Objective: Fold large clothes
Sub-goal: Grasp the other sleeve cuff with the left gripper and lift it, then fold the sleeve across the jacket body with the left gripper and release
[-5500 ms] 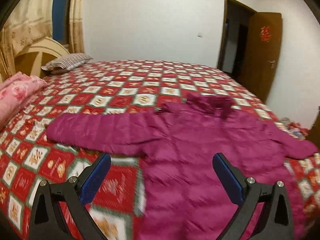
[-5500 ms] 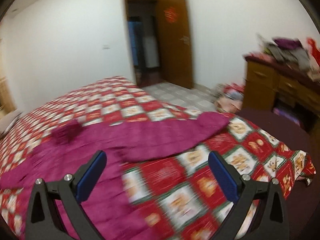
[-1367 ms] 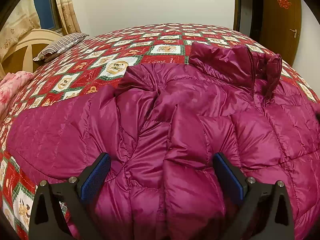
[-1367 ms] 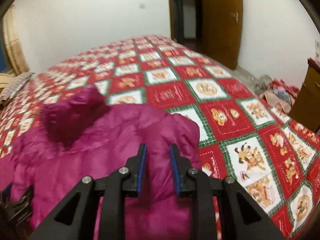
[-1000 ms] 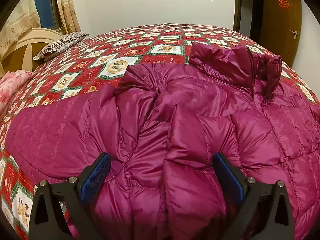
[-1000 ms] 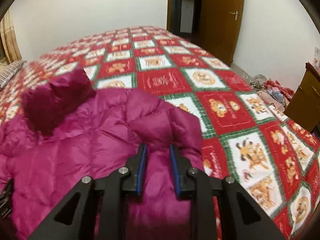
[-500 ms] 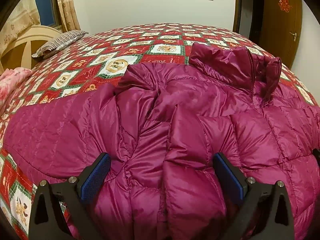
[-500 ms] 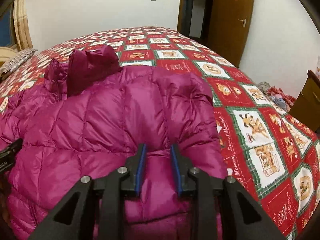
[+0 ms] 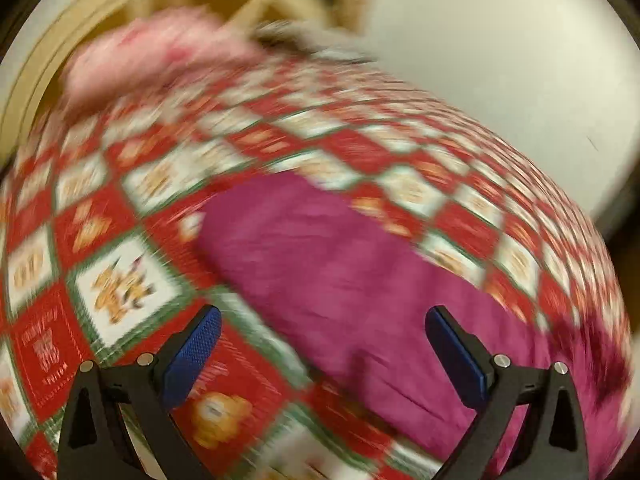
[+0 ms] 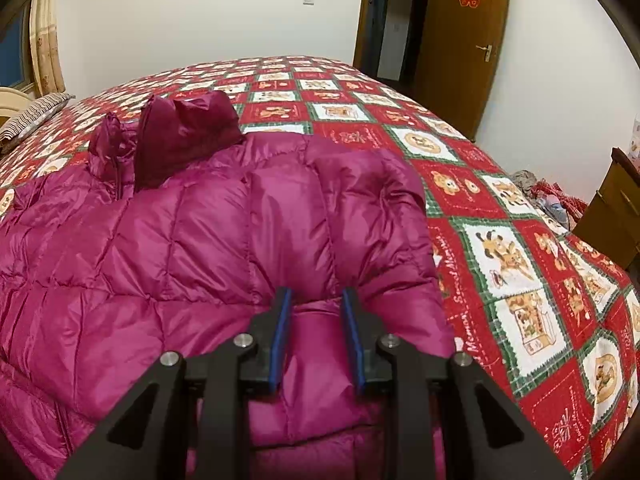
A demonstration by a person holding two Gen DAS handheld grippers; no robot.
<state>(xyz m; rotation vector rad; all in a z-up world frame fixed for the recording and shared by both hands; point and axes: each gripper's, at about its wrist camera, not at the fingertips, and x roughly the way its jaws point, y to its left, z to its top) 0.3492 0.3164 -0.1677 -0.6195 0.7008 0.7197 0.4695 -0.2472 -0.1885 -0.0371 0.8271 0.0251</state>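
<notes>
On the quilt (image 10: 500,240), the right tool (image 10: 316,300) pinches the magenta jacket's (image 10: 180,240) folded edge; the left tool (image 9: 324,328) gapes above its sleeve.

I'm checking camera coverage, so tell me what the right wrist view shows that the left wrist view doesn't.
Only the right wrist view: the right gripper shut on the folded sleeve, the collar, the wooden door.
Only the left wrist view: the open left gripper, a flat outstretched sleeve, a blurred pink quilt.
Both: the magenta jacket and the checked bedspread.

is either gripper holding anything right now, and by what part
The right gripper is shut on the magenta down jacket, pinching the folded-over sleeve. The left gripper is open, holding nothing.
</notes>
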